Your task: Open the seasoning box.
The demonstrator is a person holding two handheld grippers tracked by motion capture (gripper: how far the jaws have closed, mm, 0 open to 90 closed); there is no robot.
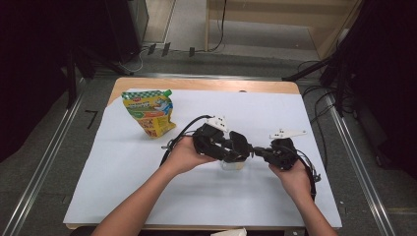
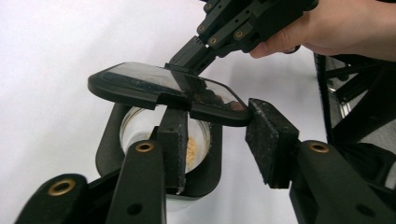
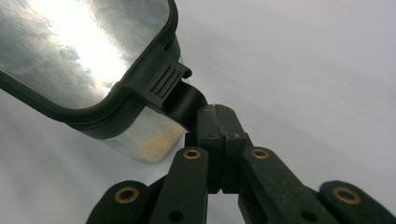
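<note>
Clear container point(image 2: 161, 140) — tan powder inside, lid point(image 2: 163, 86) ajar; right gripper point(image 3: 218, 123) clenched on its latch, left gripper point(image 2: 224, 135) loose around the lid.

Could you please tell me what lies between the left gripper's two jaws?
The container's black-rimmed lid edge sits between the left gripper jaws, in the left gripper view.

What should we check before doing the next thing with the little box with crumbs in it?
1. Right gripper fingers shut on the lid's latch: ok.
2. Left gripper firmly holding the clear container: cannot tell.
3. Container resting on the table: ok.
4. Lid free on every side: cannot tell.
5. Snack pouch out of the way: ok.
</note>
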